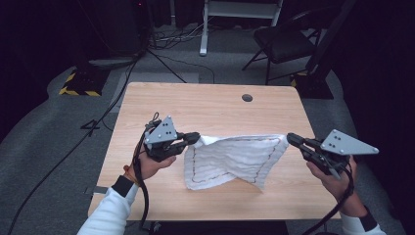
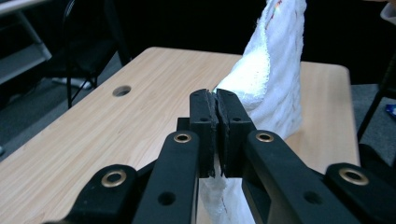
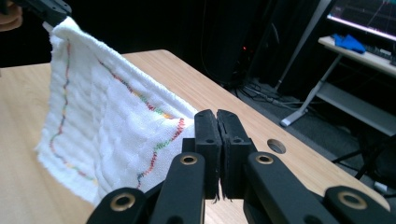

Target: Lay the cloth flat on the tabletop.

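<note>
Both hands hold grippers clamped on opposite top corners of the white cloth (image 1: pixel 235 159), left gripper (image 1: pixel 195 138) and right gripper (image 1: pixel 292 140) stretching it above the tabletop (image 1: pixel 205 105) centre, lower hem trailing on the wood; lifting evenly with steady tension should keep it flat.

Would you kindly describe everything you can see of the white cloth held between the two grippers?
The white cloth looks like soft, ribbed woven fabric with a thin multicoloured stitched line running just inside its slightly frayed edges. It is stretched by two upper corners: the left gripper is shut on one, the right gripper on the other. It hangs slack and creased between them, and its lower part appears to rest, folded, on the wooden table.
</note>
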